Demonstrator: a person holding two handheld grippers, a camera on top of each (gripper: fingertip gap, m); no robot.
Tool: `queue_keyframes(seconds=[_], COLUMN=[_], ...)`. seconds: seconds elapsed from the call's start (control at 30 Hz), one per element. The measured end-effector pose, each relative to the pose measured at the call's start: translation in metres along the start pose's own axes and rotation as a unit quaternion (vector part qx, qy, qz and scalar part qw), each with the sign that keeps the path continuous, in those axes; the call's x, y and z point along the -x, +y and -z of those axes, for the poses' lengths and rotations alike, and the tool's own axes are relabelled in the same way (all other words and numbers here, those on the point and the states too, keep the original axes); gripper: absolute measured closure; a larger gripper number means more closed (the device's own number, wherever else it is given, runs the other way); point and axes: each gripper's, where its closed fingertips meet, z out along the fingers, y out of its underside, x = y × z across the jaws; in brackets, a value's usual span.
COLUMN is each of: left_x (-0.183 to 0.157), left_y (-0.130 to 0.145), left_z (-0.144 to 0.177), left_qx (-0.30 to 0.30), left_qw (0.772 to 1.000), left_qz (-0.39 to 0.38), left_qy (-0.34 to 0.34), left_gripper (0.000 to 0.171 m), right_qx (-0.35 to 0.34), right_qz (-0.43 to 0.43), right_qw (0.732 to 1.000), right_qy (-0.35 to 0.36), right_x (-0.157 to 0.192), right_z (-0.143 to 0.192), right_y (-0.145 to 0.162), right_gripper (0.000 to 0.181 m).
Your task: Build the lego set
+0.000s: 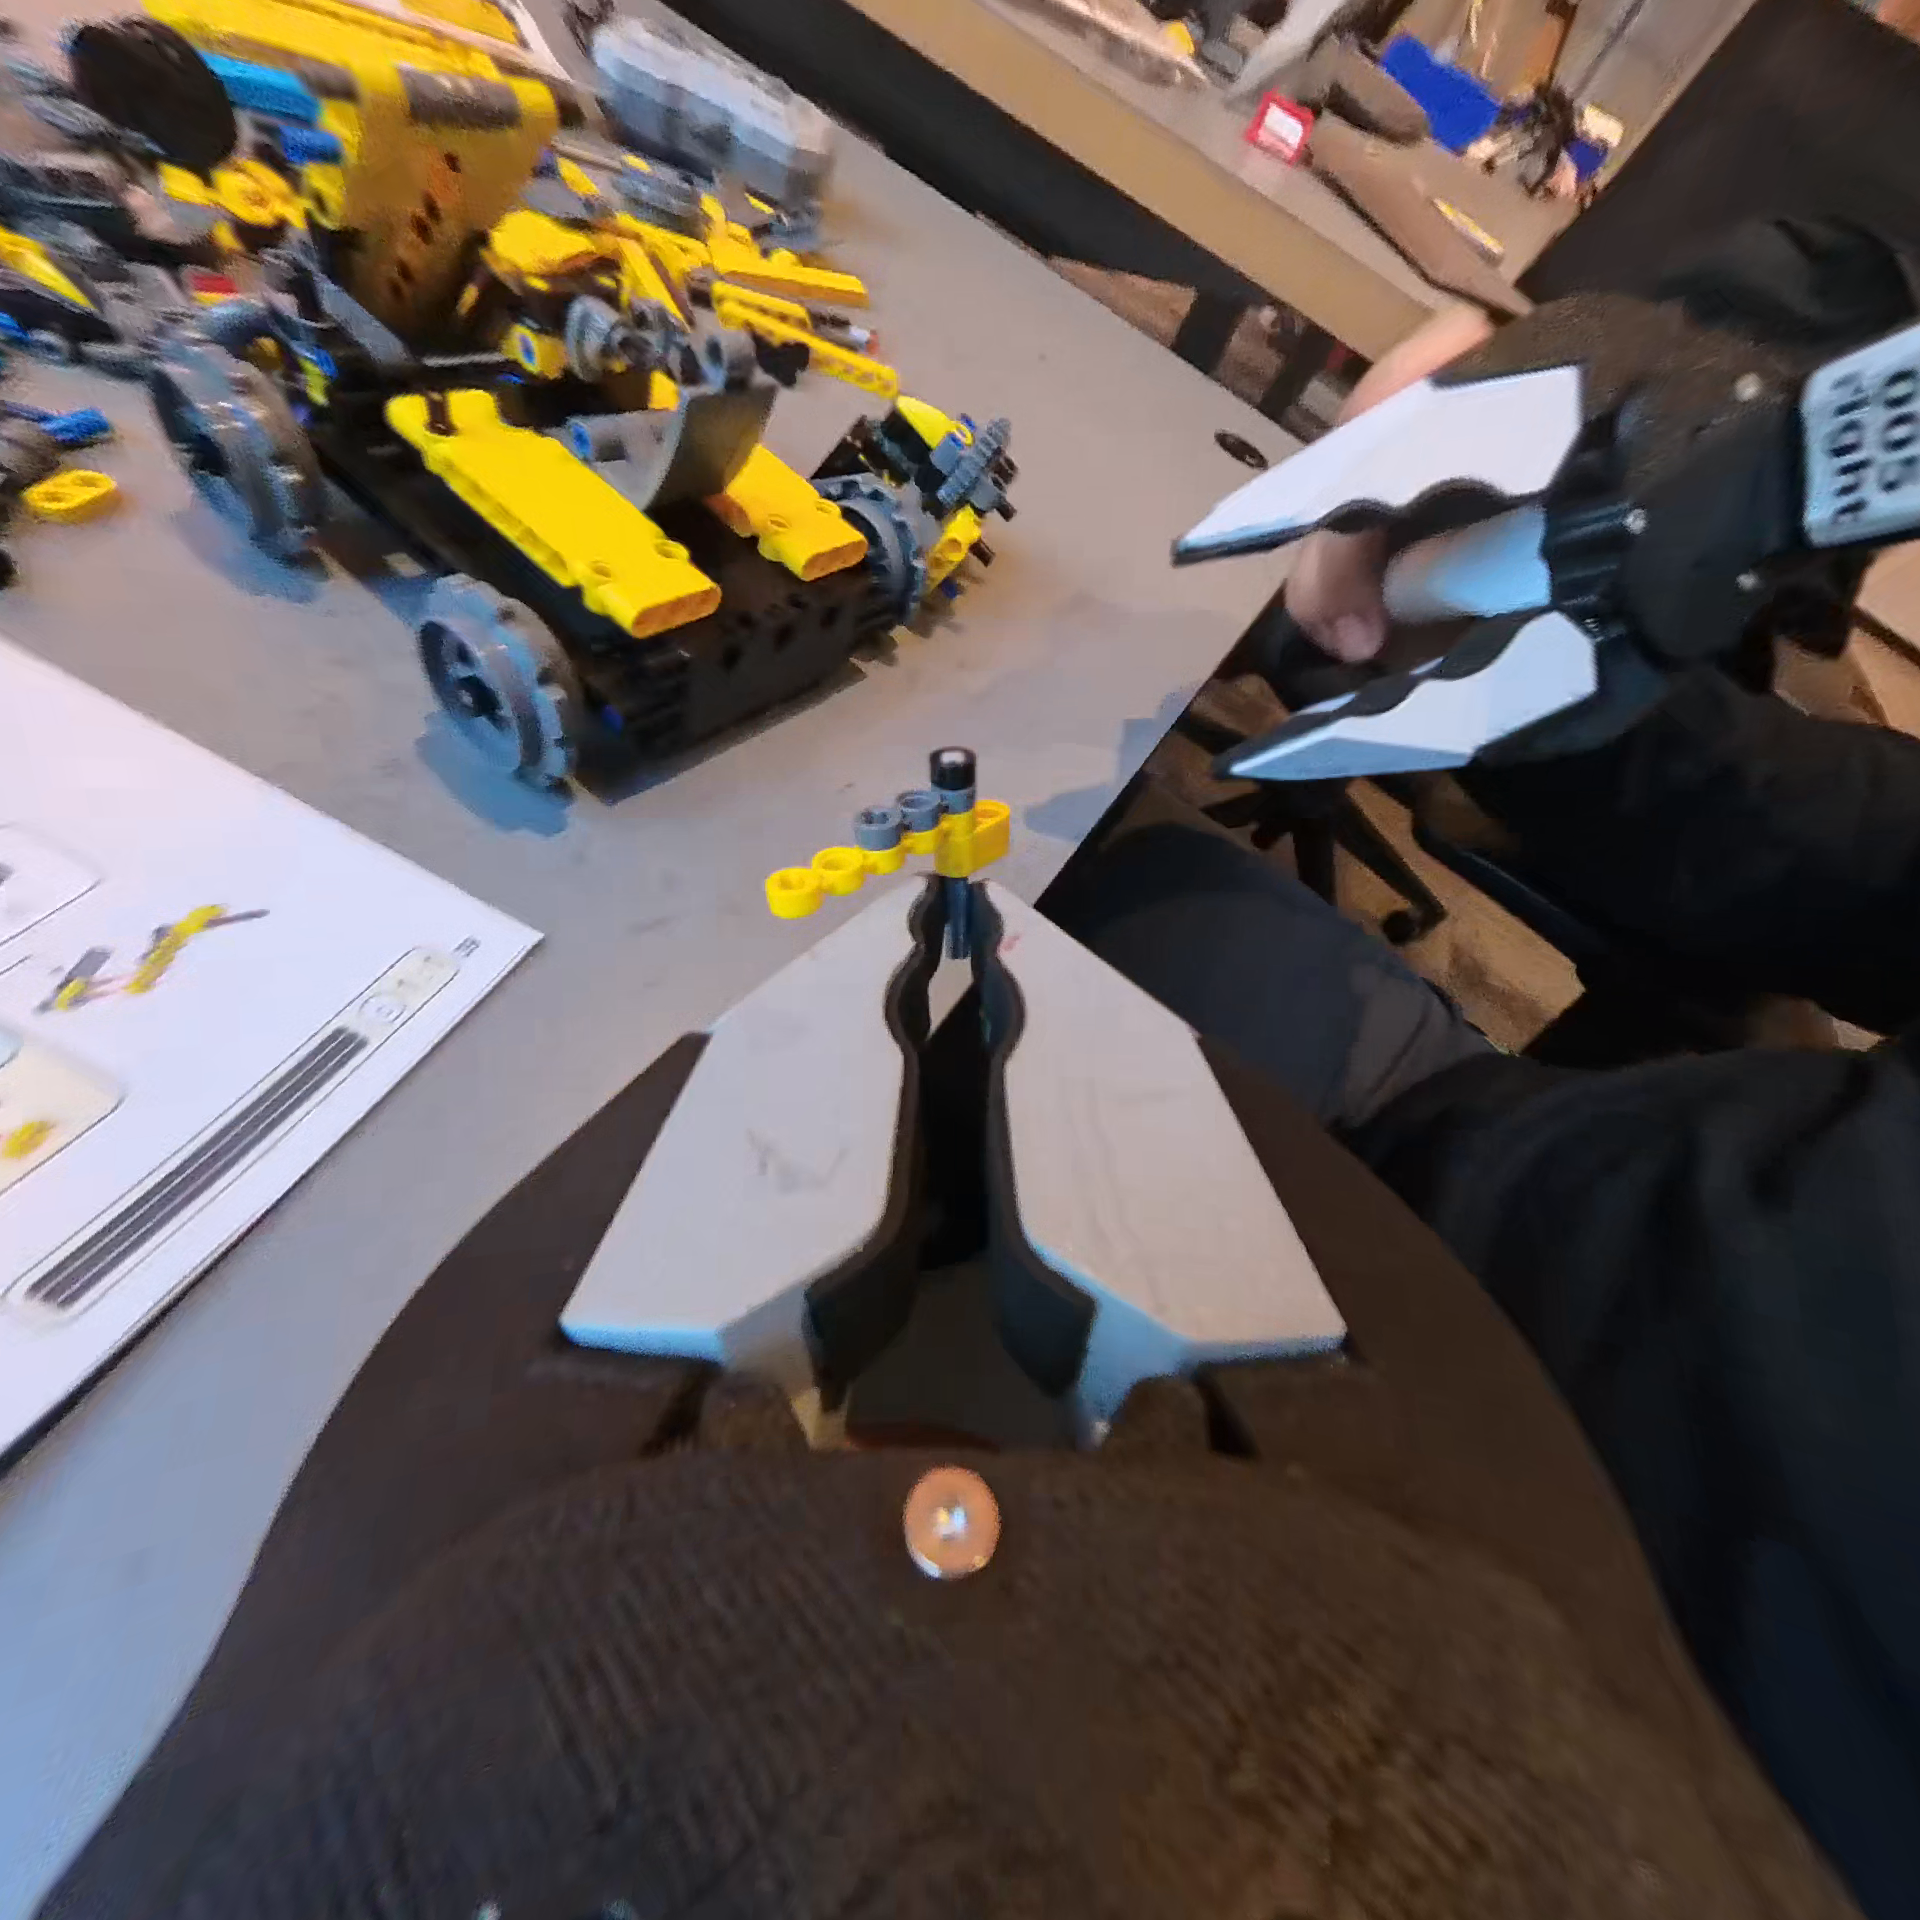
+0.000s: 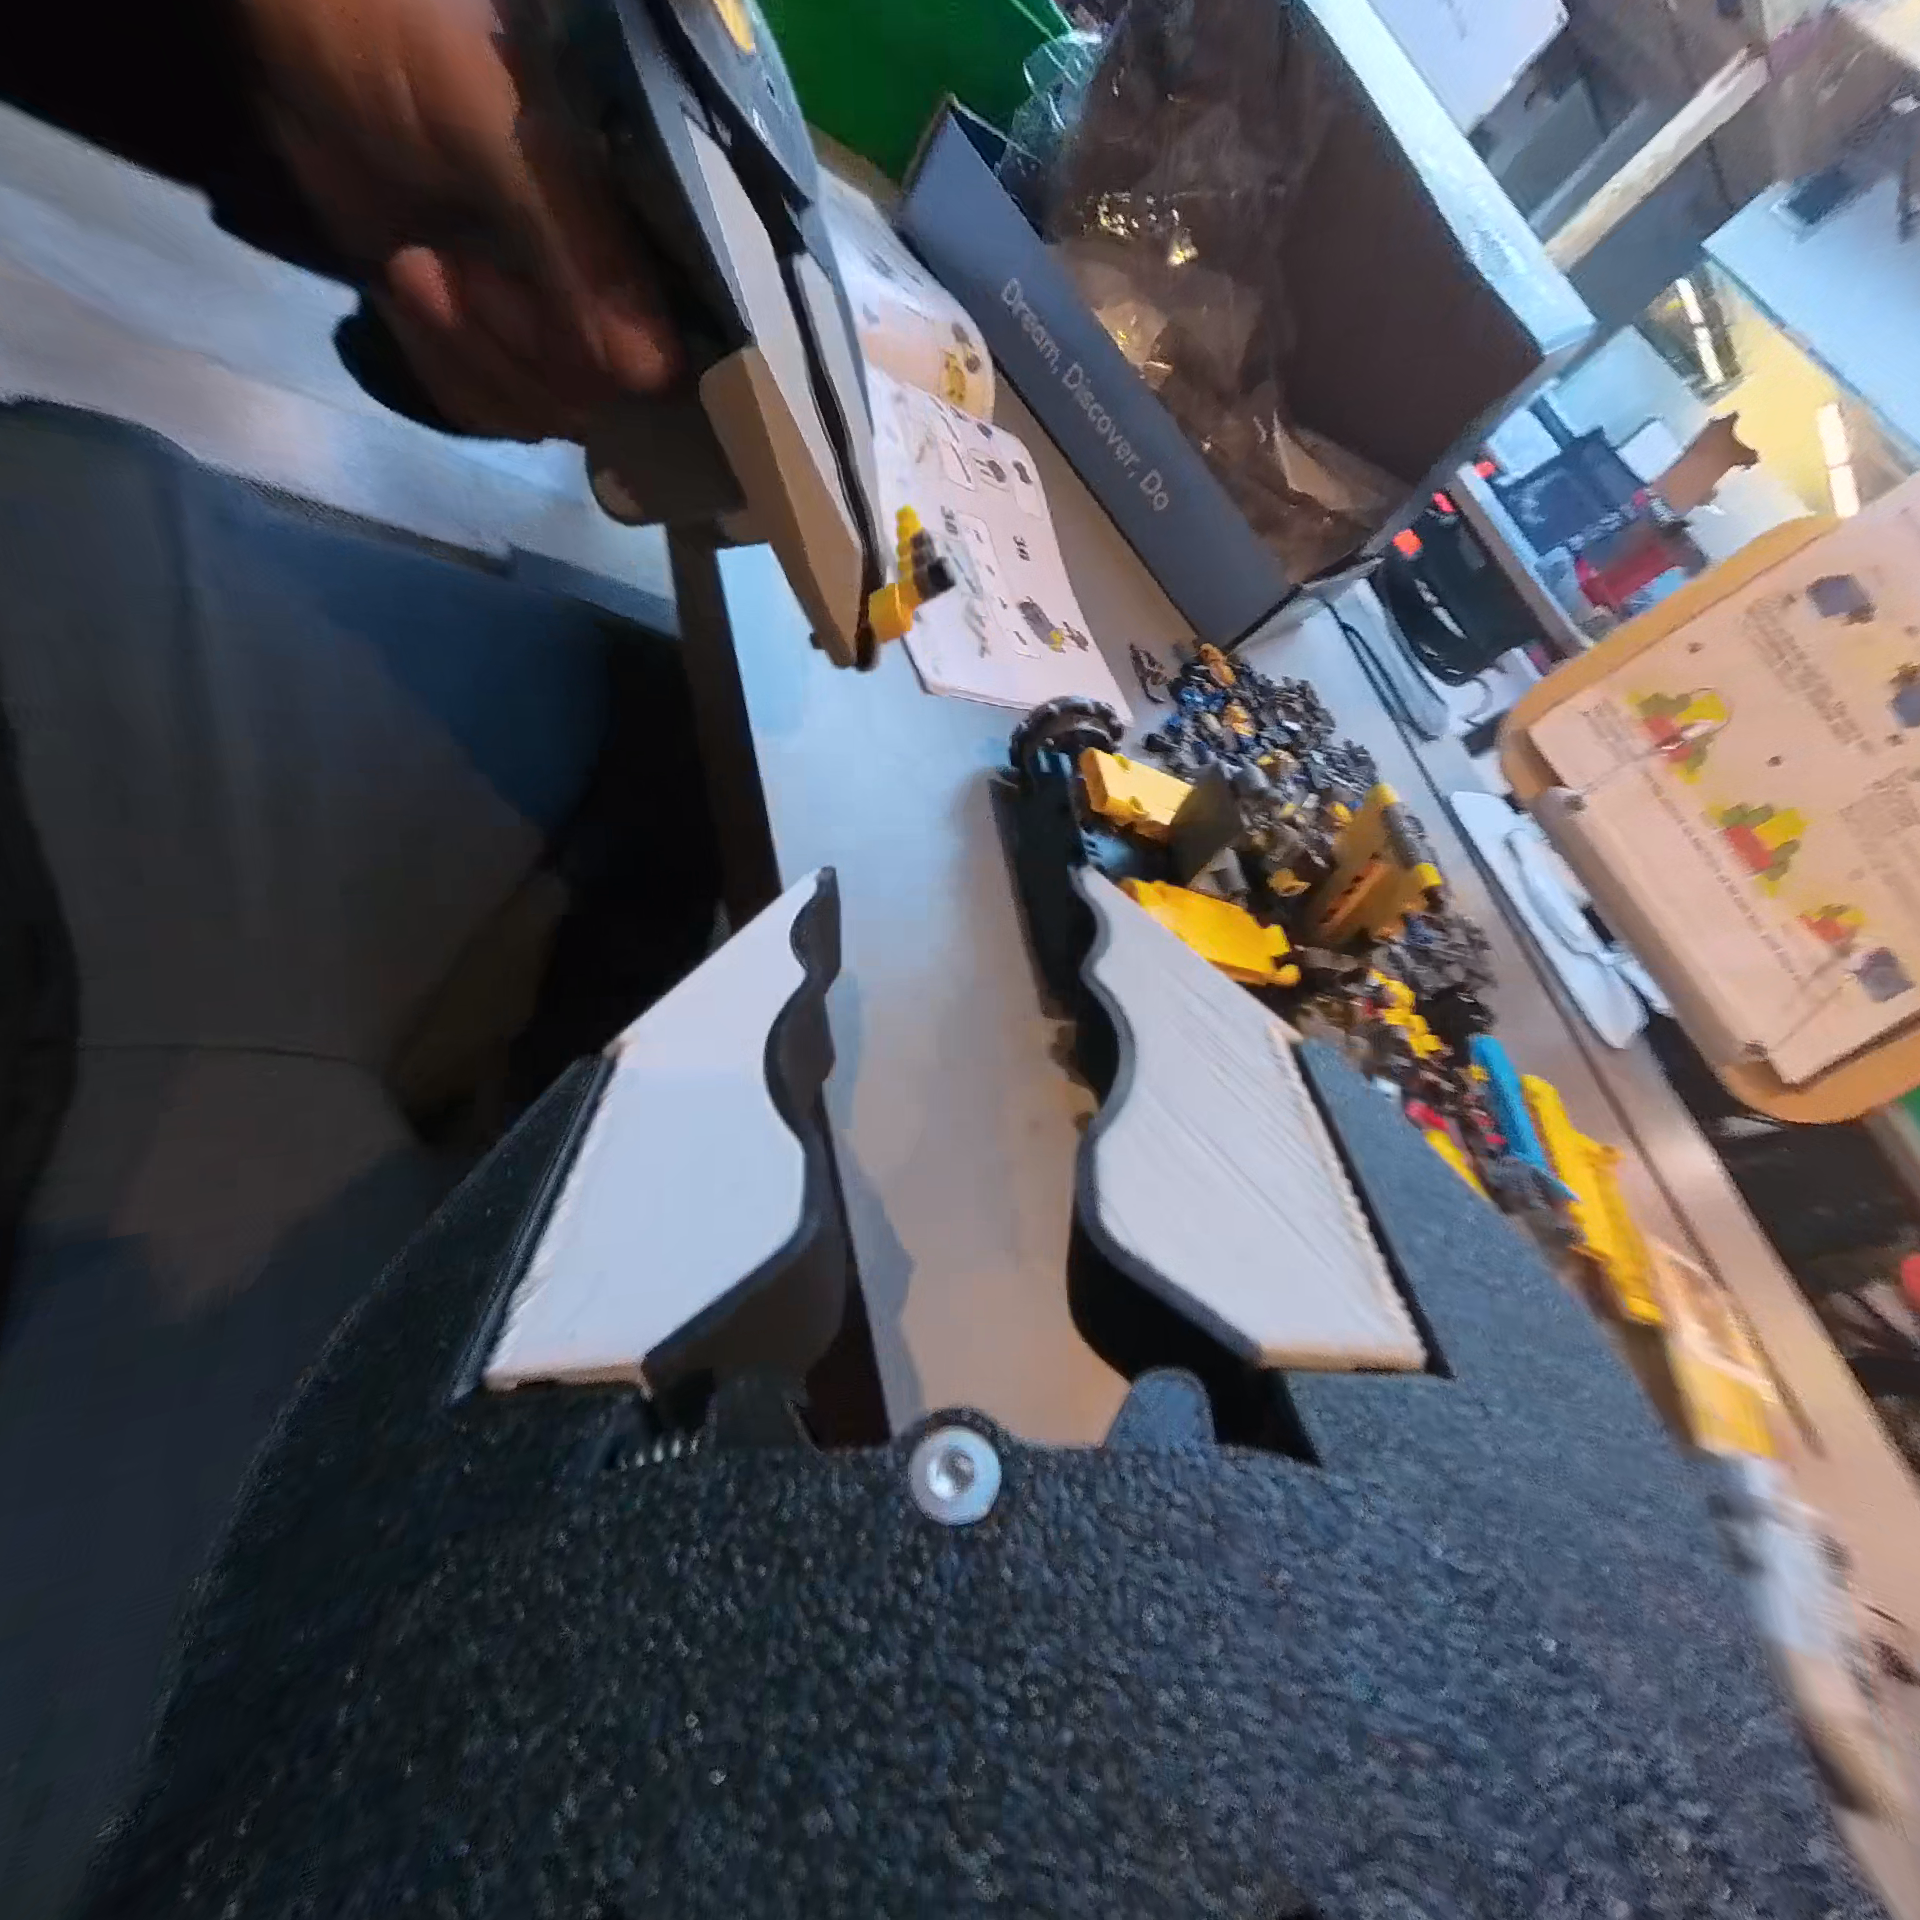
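Observation:
My left gripper [image 1: 954,902] is shut on the black axle of a small brick assembly [image 1: 904,847]: a yellow beam, a grey beam and a black pin on top, held above the grey table [image 1: 727,935] near its edge. The same gripper [image 2: 857,634] and small assembly [image 2: 906,582] show in the right wrist view. My right gripper [image 2: 956,904] is open and empty, off the table's edge to the right; it also shows in the left wrist view [image 1: 1205,655]. A yellow and black tracked brick vehicle [image 1: 540,416] stands on the table beyond the small assembly.
An open instruction booklet [image 1: 208,1039] lies at the left. Loose bricks [image 2: 1299,790] are heaped behind the vehicle. A dark cardboard box [image 2: 1195,343] with plastic bags stands at the back. A person's legs in dark trousers [image 1: 1558,1195] are beside the table edge. My hands' fingertips stand some 8 centimeters from each other.

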Motion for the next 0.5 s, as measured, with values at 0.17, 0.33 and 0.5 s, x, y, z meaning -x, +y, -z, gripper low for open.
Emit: queue_keyframes(seconds=[0.17, 0.33, 0.5], left_x=[0.007, 0.016, 0.021], left_y=[-0.004, 0.000, -0.003], left_z=[0.020, 0.021, 0.023], left_qx=[-0.059, -0.071, -0.087], left_qw=[0.996, 0.992, 0.991], left_qz=[-0.038, -0.066, -0.056], left_qy=[-0.056, -0.086, -0.086], left_gripper=[0.169, 0.169, 0.169], right_qx=[-0.037, -0.045, -0.061], right_qz=[-0.087, -0.145, -0.164], right_qw=[0.994, 0.986, 0.982], right_qy=[-0.046, -0.062, -0.070], right_x=[0.006, 0.008, 0.011], right_z=[-0.005, -0.012, -0.017], right_y=[0.000, 0.010, 0.008], right_gripper=[0.137, 0.138, 0.138])
